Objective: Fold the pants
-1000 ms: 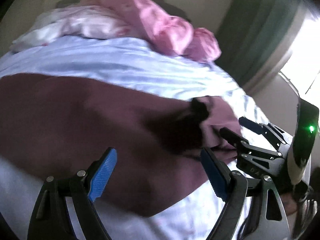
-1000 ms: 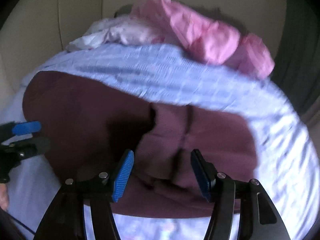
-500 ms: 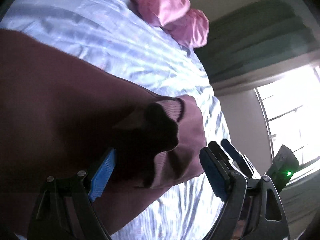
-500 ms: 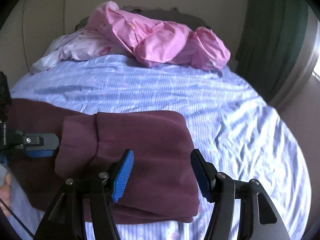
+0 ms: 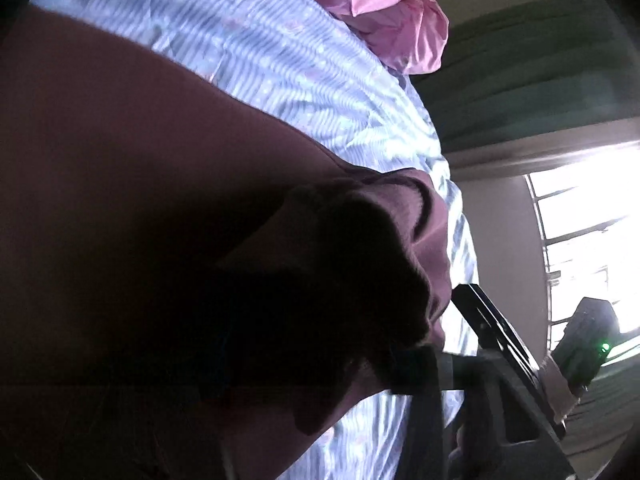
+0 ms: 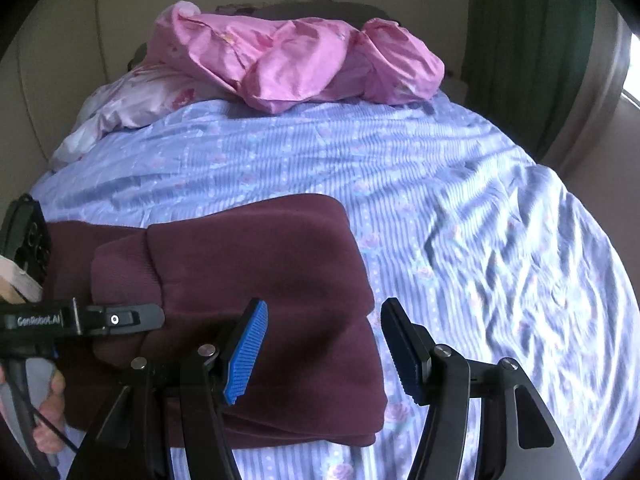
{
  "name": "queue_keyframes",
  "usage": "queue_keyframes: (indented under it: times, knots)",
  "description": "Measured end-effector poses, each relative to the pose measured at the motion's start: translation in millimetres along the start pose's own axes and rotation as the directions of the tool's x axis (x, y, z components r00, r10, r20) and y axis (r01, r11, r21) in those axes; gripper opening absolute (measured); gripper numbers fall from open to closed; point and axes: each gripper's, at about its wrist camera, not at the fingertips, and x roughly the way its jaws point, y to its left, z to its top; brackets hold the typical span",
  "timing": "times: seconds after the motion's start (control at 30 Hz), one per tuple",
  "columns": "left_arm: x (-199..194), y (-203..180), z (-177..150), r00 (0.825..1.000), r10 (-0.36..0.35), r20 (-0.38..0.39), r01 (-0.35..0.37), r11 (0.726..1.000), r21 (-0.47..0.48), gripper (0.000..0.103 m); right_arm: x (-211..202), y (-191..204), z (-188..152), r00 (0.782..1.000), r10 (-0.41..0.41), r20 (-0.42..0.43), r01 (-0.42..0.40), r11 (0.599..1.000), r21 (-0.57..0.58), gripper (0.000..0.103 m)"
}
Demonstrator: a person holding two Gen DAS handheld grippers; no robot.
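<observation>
The maroon pants (image 6: 256,280) lie folded on the striped blue bedsheet (image 6: 460,208), the left gripper (image 6: 132,320), jaws just closing, pinching the cuffed fabric at their left edge, while the right gripper (image 6: 324,344) hovers half-open and empty above them.

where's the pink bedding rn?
Right wrist view: pink bedding is bunched at the bed's far end against the wall, beyond the maroon pants, green curtain to its right.

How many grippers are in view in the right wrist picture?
2. The right gripper stands at the bottom centre, its jaws apart above the folded maroon pants. The left gripper comes in from the left edge, its tip at the pants' ribbed cuff.
</observation>
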Motion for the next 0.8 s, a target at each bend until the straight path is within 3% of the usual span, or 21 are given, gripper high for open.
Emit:
queue_keyframes:
  times: [0.1,0.23,0.37,0.43,0.53,0.6,0.7,0.8]
  knots:
    - [-7,0,-2,0.998,-0.058,0.003,0.058,0.998,-0.011,0.02,1,-5,-1,1.0,0.003,0.001,-0.003,1.0,0.02,0.061]
    - [-39,-23,1,0.996,-0.043,0.084,0.039,0.998,0.052,0.016,-2,-10,0,1.0,0.011,0.009,-0.011,0.999,0.045,0.061]
    - [-81,-51,12,0.986,0.037,0.165,-0.064,0.985,0.161,0.016,-15,-8,3,0.998,0.026,0.057,-0.029,0.998,0.051,0.061]
    - [-89,-51,15,0.977,0.111,0.18,-0.147,0.97,0.195,0.016,-25,-3,6,0.995,0.052,0.091,-0.058,0.997,0.057,0.061]
    - [-81,-21,19,0.976,0.172,0.136,-0.189,0.973,0.13,0.015,-28,8,7,0.991,0.086,0.1,-0.091,0.995,0.039,0.061]
    - [-71,7,15,0.969,0.219,0.113,-0.228,0.971,0.076,0.015,-20,17,3,0.995,0.07,0.077,-0.071,0.997,0.01,0.061]
    - [-65,38,6,0.973,0.209,0.099,-0.211,0.977,0.009,0.016,-8,26,-8,0.998,0.031,0.049,-0.029,0.999,-0.027,0.061]
    - [-68,39,2,0.97,0.223,0.095,-0.225,0.974,0.017,0.017,6,32,-18,0.999,0.033,0.007,-0.033,0.998,-0.05,0.06]
